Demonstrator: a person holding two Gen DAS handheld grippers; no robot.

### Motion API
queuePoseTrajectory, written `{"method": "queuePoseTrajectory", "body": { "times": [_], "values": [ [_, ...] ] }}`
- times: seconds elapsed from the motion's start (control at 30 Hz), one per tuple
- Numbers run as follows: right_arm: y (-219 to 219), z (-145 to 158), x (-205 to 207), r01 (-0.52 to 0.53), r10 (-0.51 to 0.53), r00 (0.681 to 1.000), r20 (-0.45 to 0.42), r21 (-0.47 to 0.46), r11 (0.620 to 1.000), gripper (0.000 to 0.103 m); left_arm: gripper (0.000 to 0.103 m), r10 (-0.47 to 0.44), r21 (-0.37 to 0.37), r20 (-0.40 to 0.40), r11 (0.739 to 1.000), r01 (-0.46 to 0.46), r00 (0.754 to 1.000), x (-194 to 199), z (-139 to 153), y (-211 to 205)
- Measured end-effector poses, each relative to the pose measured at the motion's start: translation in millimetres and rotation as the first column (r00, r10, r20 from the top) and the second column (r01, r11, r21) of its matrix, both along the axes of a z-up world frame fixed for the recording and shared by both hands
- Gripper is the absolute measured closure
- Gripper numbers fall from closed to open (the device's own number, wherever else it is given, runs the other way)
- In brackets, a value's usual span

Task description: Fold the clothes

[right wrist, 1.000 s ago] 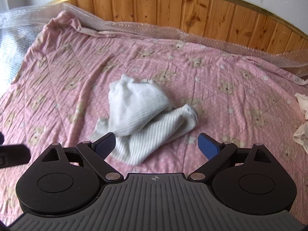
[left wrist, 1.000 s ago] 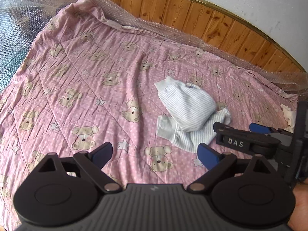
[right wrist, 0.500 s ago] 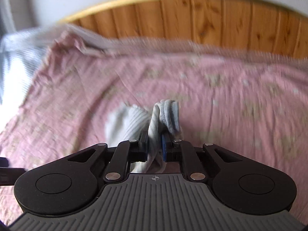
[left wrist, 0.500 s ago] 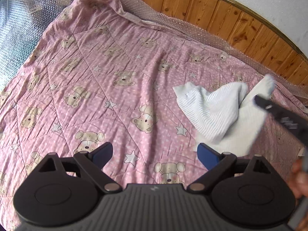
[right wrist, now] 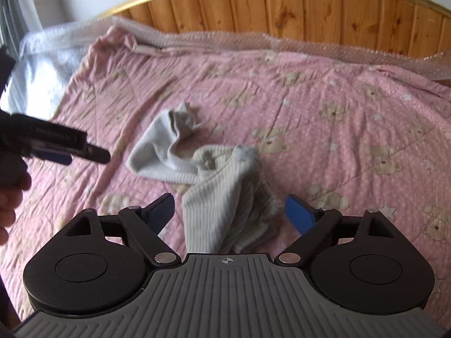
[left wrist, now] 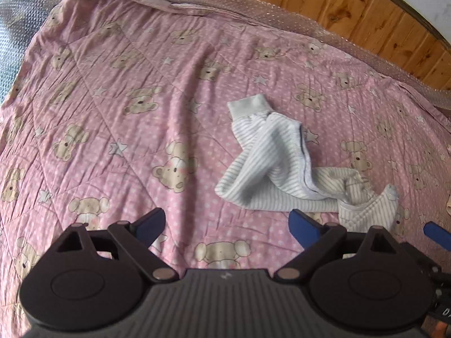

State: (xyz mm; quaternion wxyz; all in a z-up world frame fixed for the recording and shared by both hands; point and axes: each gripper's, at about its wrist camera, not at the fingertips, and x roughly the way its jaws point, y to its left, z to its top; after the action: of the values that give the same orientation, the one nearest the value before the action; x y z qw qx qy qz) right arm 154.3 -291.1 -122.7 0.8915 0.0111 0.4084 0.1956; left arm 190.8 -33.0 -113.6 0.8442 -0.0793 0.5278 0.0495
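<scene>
A small white-and-grey striped garment (left wrist: 270,169) lies crumpled on the pink teddy-bear quilt (left wrist: 141,98), with its cuffed end toward the headboard. My left gripper (left wrist: 228,222) is open and empty, hovering just left of and in front of it. My right gripper (right wrist: 229,211) is open, its jaws on either side of the garment's near end (right wrist: 222,205), which lies between them unclamped. The left gripper also shows at the left edge of the right wrist view (right wrist: 56,143). A blue fingertip (left wrist: 437,235) of the right gripper shows in the left wrist view.
A wooden headboard (right wrist: 282,8) with a gold rim stands behind the bed. Bubble wrap (right wrist: 324,48) lines the quilt's far edge and left side. A bit of pale fabric (left wrist: 448,204) shows at the quilt's right edge.
My right gripper, shut on the garment and lifting it half a second ago, has opened and let it drop stretched out on the quilt. My left gripper shifted closer.
</scene>
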Motion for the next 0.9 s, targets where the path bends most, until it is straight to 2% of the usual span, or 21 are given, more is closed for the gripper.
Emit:
{"method": "queuePoseTrajectory", "body": {
  "times": [0.1,0.17,0.23,0.27,0.3,0.33,0.37,0.43,0.47,0.5,0.53,0.6,0.67,0.7,0.73,0.83,0.9],
  "values": [
    [-6,-14,32,0.073,-0.069,0.995,-0.076,0.052,0.996,0.015,0.006,-0.011,0.003,0.005,1.0,0.011,1.0,9,-1,-15],
    [-3,-36,51,0.062,-0.053,0.985,-0.165,0.052,0.997,0.026,0.006,-0.006,0.01,0.008,1.0,0.006,1.0,14,0,-21],
    [6,-49,59,0.019,-0.013,0.983,-0.184,0.029,0.999,0.076,0.007,0.001,0.022,0.025,1.0,-0.001,1.0,15,8,-17],
    [13,-46,58,-0.009,0.009,0.99,-0.142,0.003,1.0,0.083,0.009,0.004,0.028,0.036,1.0,-0.005,0.999,15,13,-15],
    [24,-34,47,-0.07,0.068,0.996,-0.059,-0.026,0.997,0.092,0.009,0.017,0.028,0.073,0.999,-0.019,0.997,12,21,-9],
    [37,-20,31,-0.161,0.162,0.986,0.025,-0.048,0.986,0.092,0.009,0.029,0.028,0.111,0.999,-0.032,0.993,9,30,-3],
    [51,-7,15,-0.249,0.256,0.961,0.107,-0.078,0.965,0.092,0.008,0.039,0.028,0.146,0.999,-0.044,0.988,7,38,3],
    [77,1,-17,-0.426,0.447,0.879,0.167,-0.147,0.892,0.089,0.005,0.023,0.028,0.148,0.999,-0.027,0.989,9,39,12],
    [89,-3,-30,-0.502,0.527,0.837,0.147,-0.175,0.847,0.076,0.005,0.002,0.037,0.127,0.999,-0.006,0.992,11,35,12],
    [96,-14,-39,-0.546,0.57,0.815,0.103,-0.193,0.815,0.049,0.005,-0.018,0.049,0.112,0.999,0.013,0.994,12,30,12],
    [97,-24,-46,-0.551,0.576,0.814,0.075,-0.214,0.806,0.037,0.005,-0.046,0.054,0.099,0.998,0.041,0.994,12,25,10],
    [86,-28,-55,-0.497,0.513,0.857,0.04,-0.197,0.845,0.038,0.005,-0.121,0.054,0.069,0.992,0.117,0.99,8,15,1],
    [64,-26,-58,-0.39,0.393,0.92,0.008,-0.094,0.916,0.029,0.005,-0.207,0.062,0.067,0.977,0.203,0.976,-1,6,-17],
    [51,-26,-58,-0.322,0.322,0.947,-0.011,-0.03,0.946,0.021,0.005,-0.254,0.075,0.062,0.966,0.249,0.965,-4,0,-29],
    [39,-28,-58,-0.257,0.257,0.966,-0.035,0.018,0.966,0.019,0.005,-0.287,0.107,0.055,0.954,0.28,0.956,-6,-7,-42],
    [18,-41,-52,-0.097,0.1,0.988,-0.121,0.024,0.995,0.021,0.005,-0.363,0.239,0.019,0.907,0.348,0.932,-8,-37,-78],
    [4,-44,-52,-0.027,0.029,0.991,-0.134,0.016,1.0,0.021,0.005,-0.431,0.313,-0.016,0.855,0.414,0.902,-9,-60,-95]
  ]
}}
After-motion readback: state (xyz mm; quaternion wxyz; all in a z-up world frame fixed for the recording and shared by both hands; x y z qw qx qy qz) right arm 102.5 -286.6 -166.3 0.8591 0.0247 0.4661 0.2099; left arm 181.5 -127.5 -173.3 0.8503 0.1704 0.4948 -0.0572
